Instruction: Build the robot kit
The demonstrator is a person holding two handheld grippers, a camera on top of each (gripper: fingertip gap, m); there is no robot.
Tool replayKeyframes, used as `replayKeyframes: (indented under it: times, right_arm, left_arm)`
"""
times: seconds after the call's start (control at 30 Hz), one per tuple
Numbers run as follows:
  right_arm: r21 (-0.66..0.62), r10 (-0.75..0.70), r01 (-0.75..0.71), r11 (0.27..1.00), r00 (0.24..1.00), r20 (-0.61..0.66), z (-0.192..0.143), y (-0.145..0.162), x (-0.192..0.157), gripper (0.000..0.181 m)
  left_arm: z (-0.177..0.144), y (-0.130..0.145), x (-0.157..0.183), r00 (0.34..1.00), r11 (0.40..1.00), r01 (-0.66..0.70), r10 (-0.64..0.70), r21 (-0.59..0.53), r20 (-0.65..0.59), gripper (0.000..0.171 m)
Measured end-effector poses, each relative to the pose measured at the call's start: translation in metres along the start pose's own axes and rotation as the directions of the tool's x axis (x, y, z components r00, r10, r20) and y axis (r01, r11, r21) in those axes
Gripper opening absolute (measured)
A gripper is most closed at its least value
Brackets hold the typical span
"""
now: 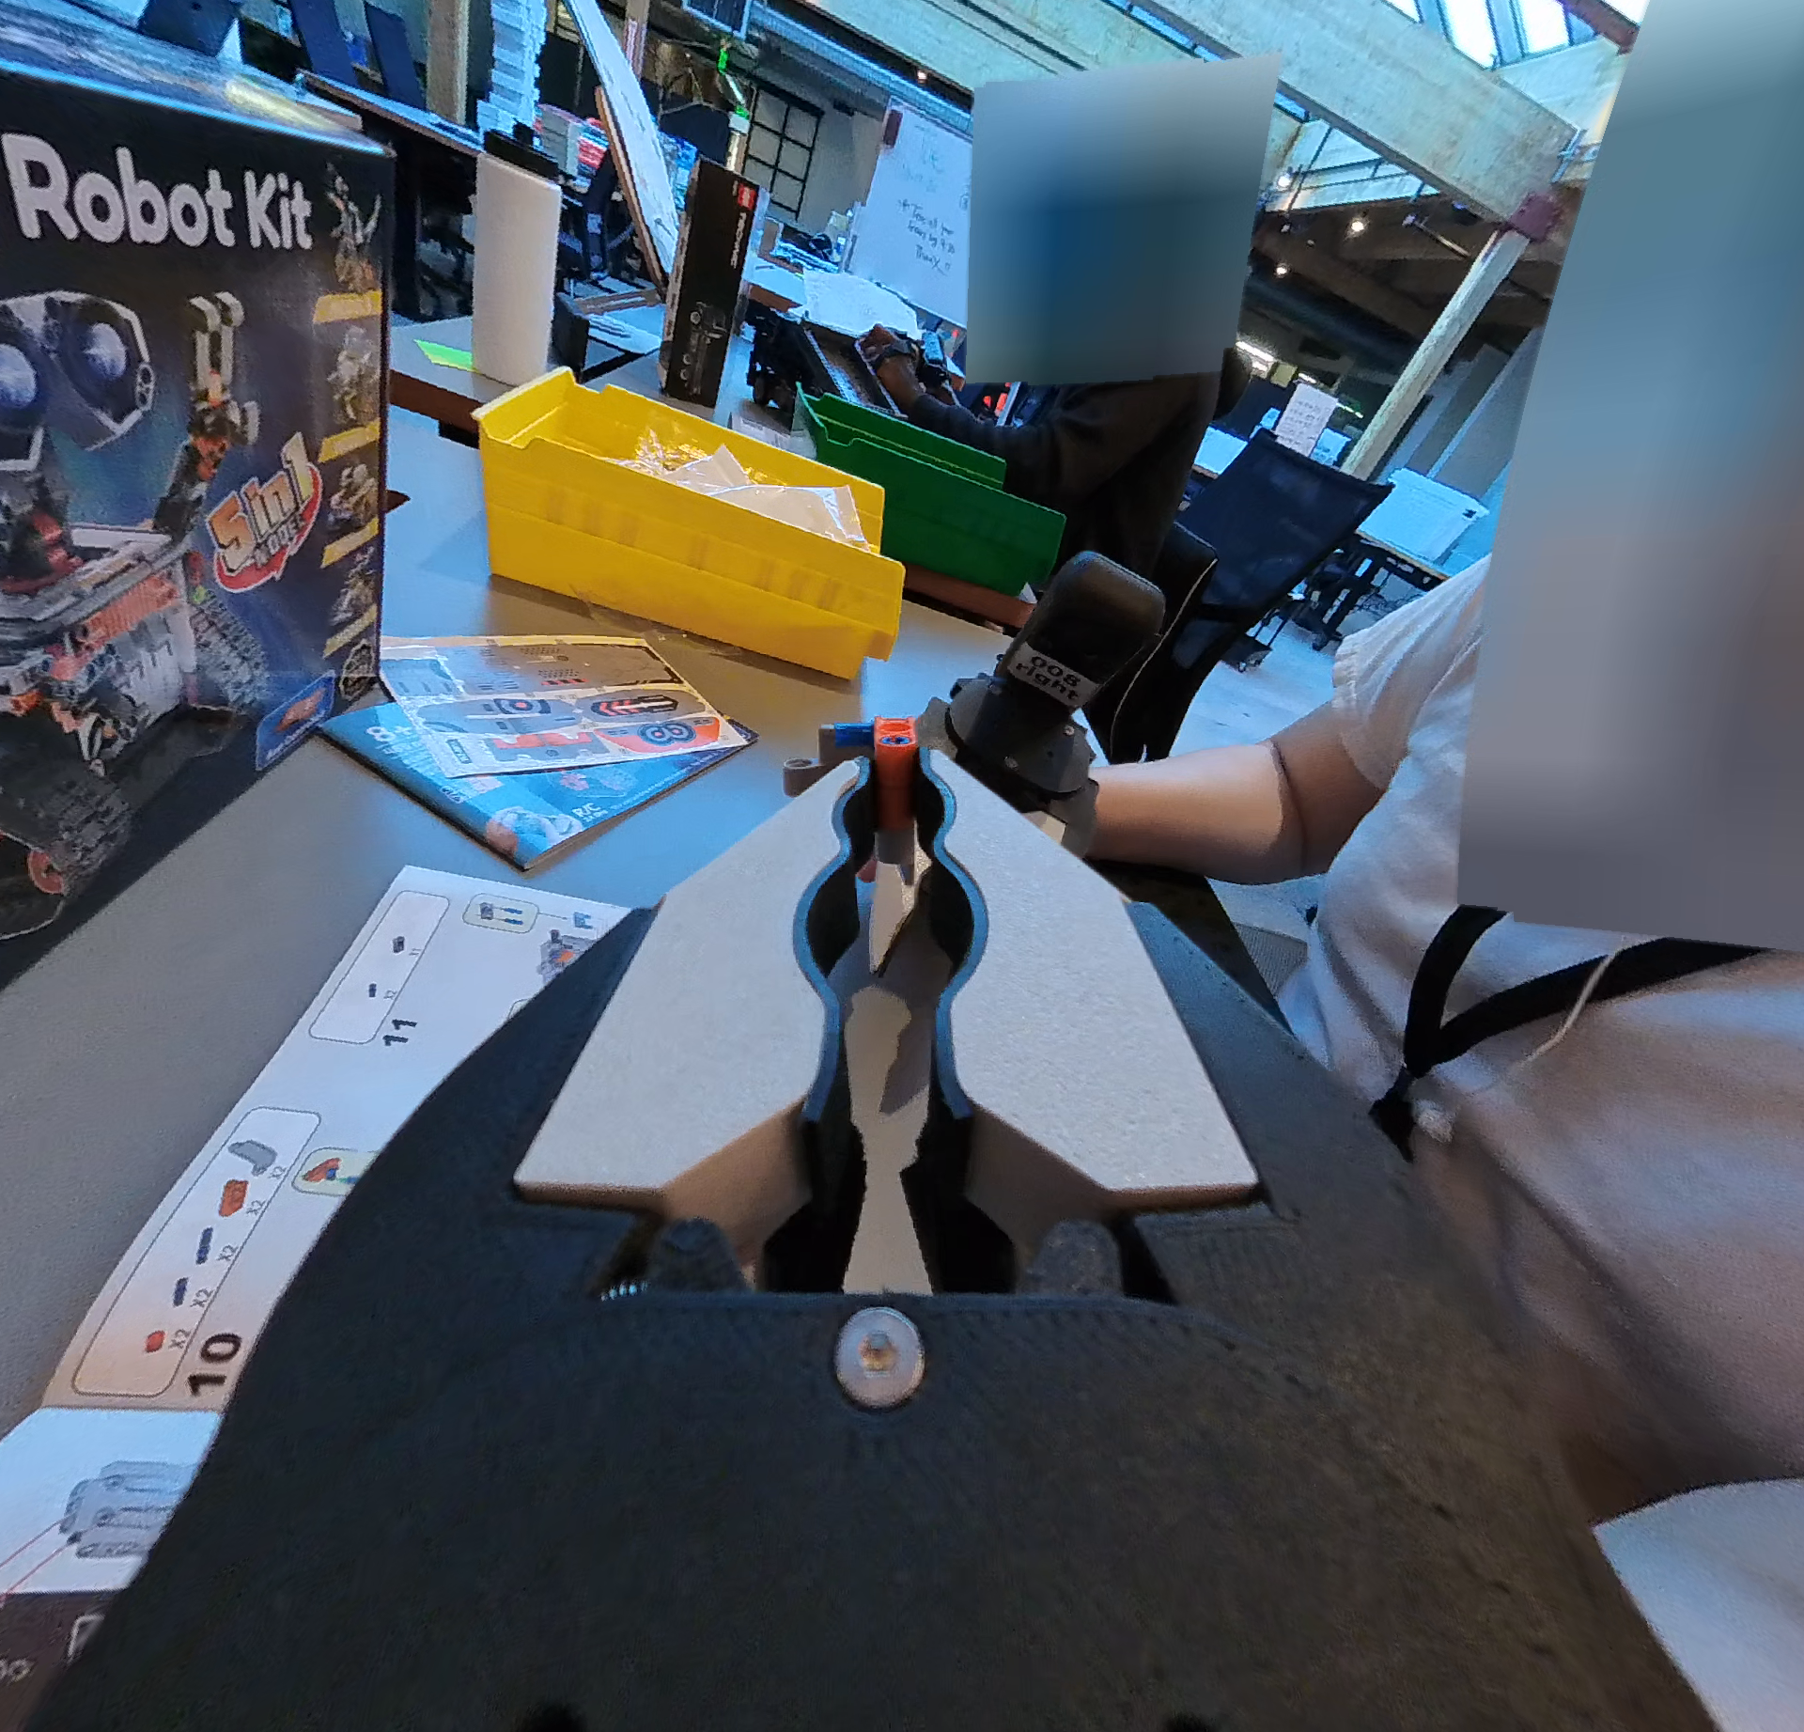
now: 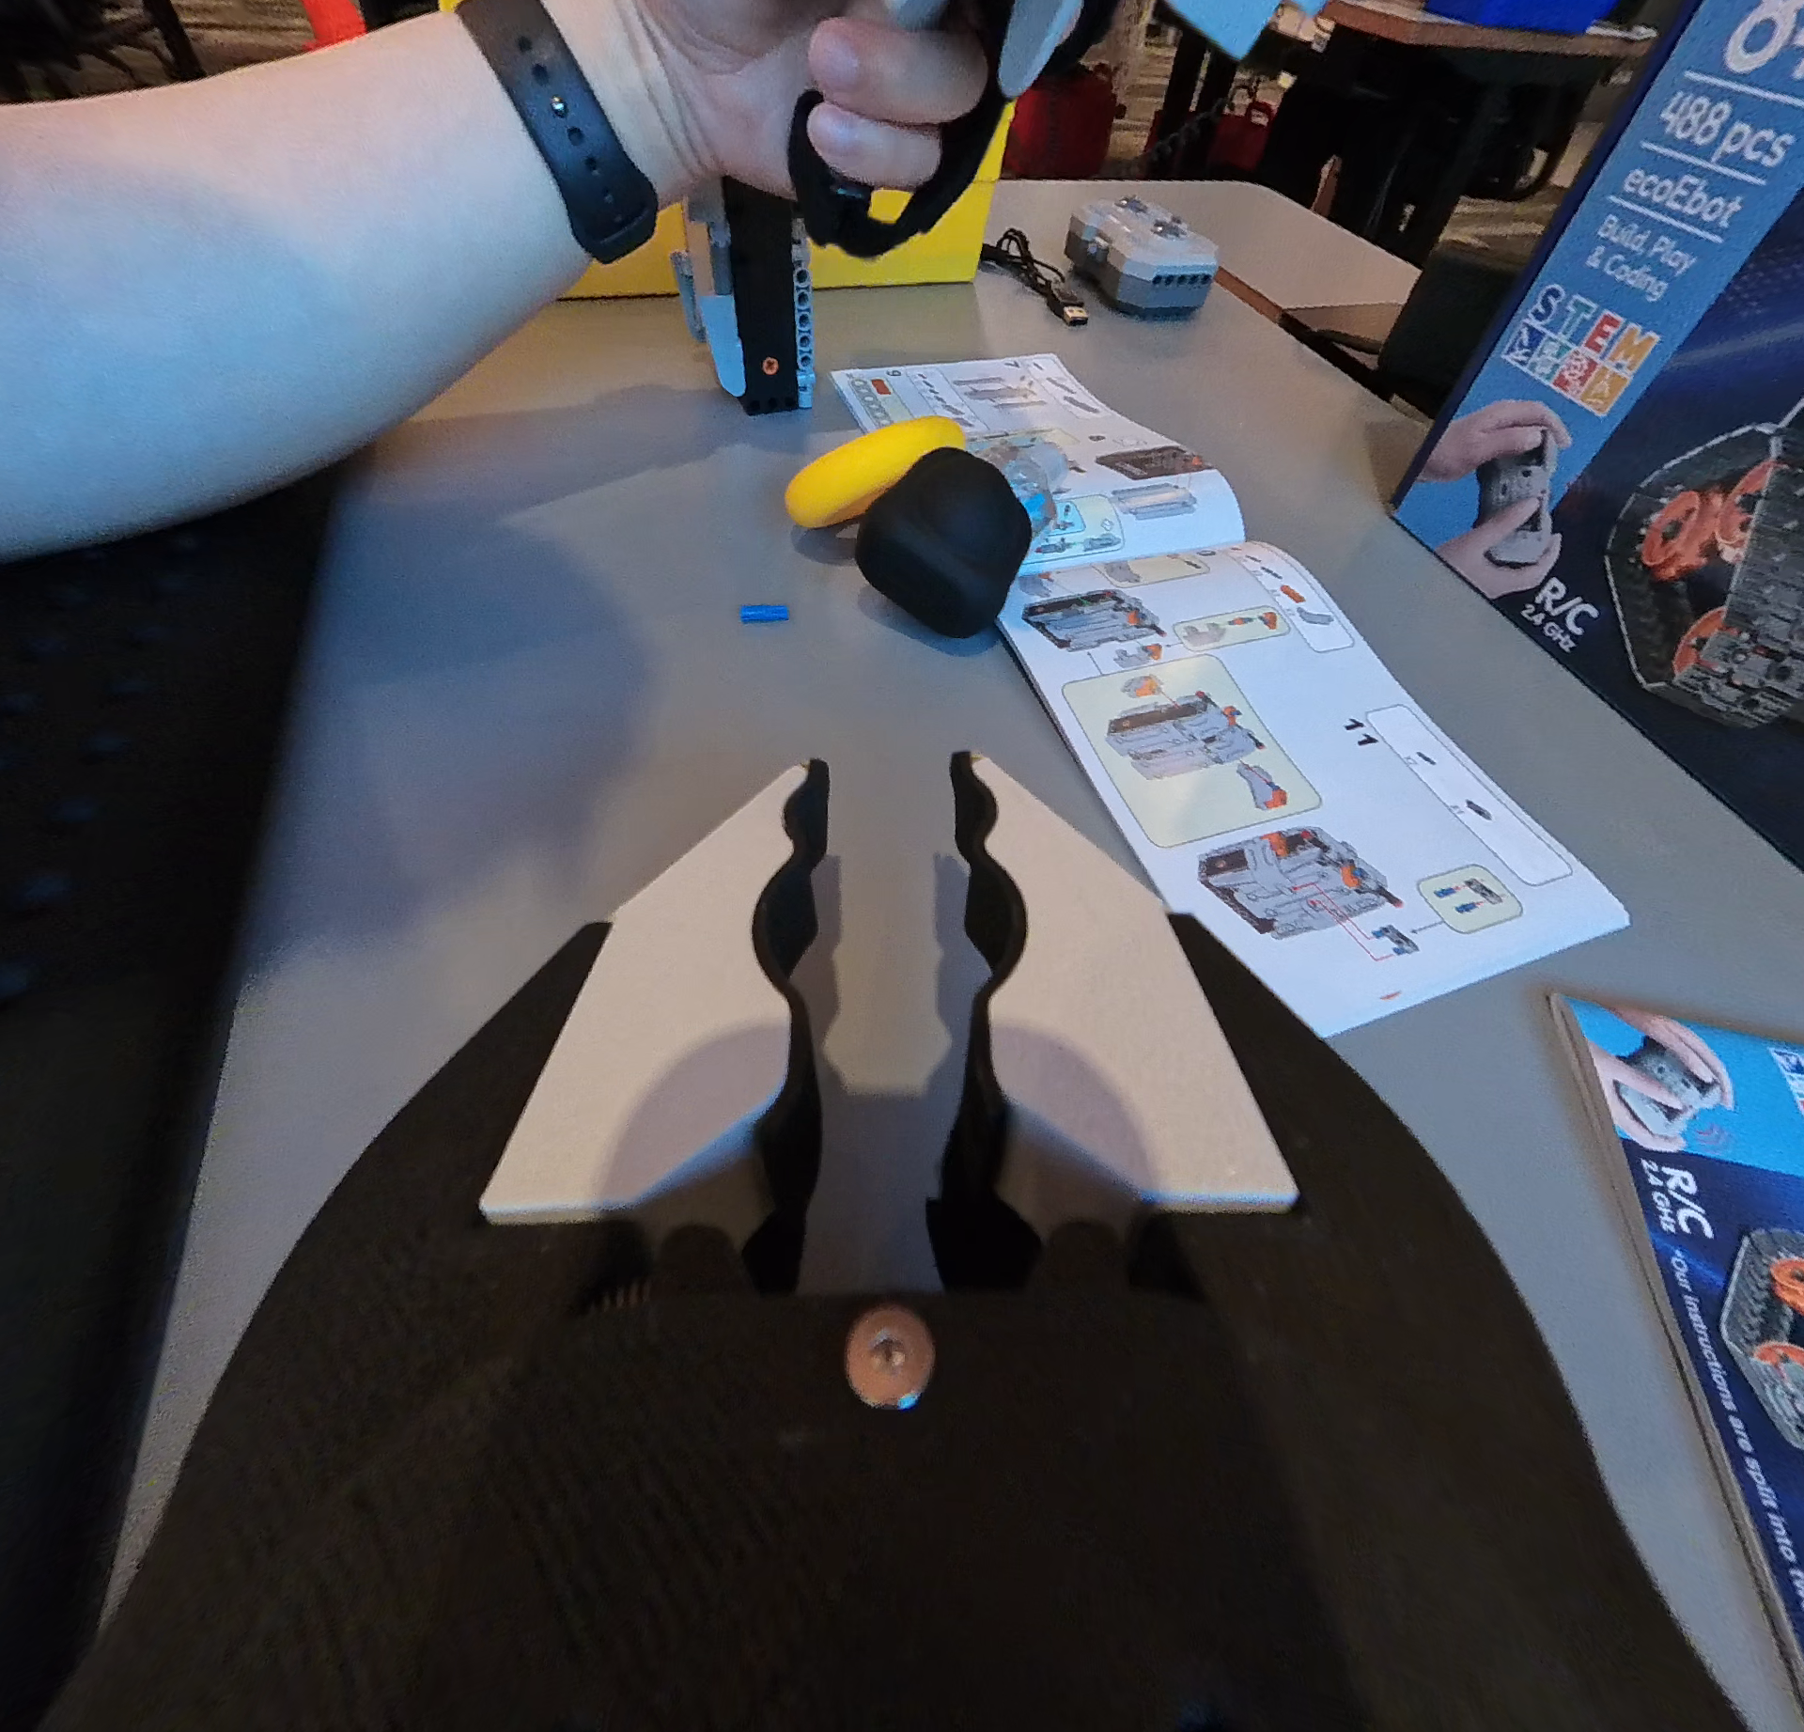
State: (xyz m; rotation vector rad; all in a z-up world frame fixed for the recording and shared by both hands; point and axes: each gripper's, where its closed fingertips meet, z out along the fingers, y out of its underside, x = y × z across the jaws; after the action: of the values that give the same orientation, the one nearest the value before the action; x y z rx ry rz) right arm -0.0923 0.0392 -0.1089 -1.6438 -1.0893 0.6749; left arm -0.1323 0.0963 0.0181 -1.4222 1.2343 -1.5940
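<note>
Cardboard first: at the far left of my left wrist view stood the kit box (image 1: 185,416), with the open instruction booklet (image 1: 293,1099) lying flat before it on the grey table (image 1: 439,562). Next came a sticker sheet (image 1: 547,699) on a second leaflet, then the yellow bin (image 1: 683,533) with clear bags in it and a green bin (image 1: 937,504) just behind. At centre, my left gripper (image 1: 893,777) was clenched on a small orange-and-grey brick piece (image 1: 893,767), held up off the table, with a blue pin stub and a grey arm jutting from its top. The right gripper's body showed just beyond it.

In my right wrist view, a forearm with a black wristband (image 2: 576,113) crossed from the left. A loose blue pin (image 2: 763,613) lay on the table, near a yellow disc (image 2: 869,479) and a black rounded lump (image 2: 942,538) touching it. My right gripper (image 2: 888,767) hung released and empty above bare tabletop, well short of the pin. A grey battery box (image 2: 1142,255) sat farther right.
</note>
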Motion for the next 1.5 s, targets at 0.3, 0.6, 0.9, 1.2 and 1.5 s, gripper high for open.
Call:
replayKeyframes:
  times: [0.3,0.6,0.9,1.2,1.5]
  right_arm:
    - [0.026,-0.034,0.036,0.999,0.998,-0.058,0.000,-0.004,0.009,0.014]
    - [-0.083,-0.444,0.439,0.895,0.852,-0.277,0.022,-0.093,0.044,0.032]
    - [-0.261,-0.547,0.517,0.815,0.835,-0.056,0.039,-0.108,0.069,0.047]
    - [-0.241,-0.562,0.526,0.816,0.820,-0.110,0.035,-0.103,0.073,0.047]
    - [-0.005,-0.532,0.540,0.842,0.828,-0.179,0.037,-0.140,0.052,0.034]
  left_arm:
    - [-0.007,-0.001,-0.007,0.998,0.998,0.053,-0.054,0.029,0.025,0.004]
    - [-0.018,-0.008,-0.008,0.992,0.989,0.124,-0.125,0.077,0.014,0.005]
    - [-0.020,-0.017,-0.009,0.973,0.961,0.226,-0.215,0.157,-0.084,0.004]
    - [-0.022,-0.022,-0.002,0.964,0.952,0.248,-0.225,0.178,-0.141,0.004]
    - [-0.014,-0.015,-0.006,0.951,0.946,0.293,-0.274,0.140,-0.143,0.004]
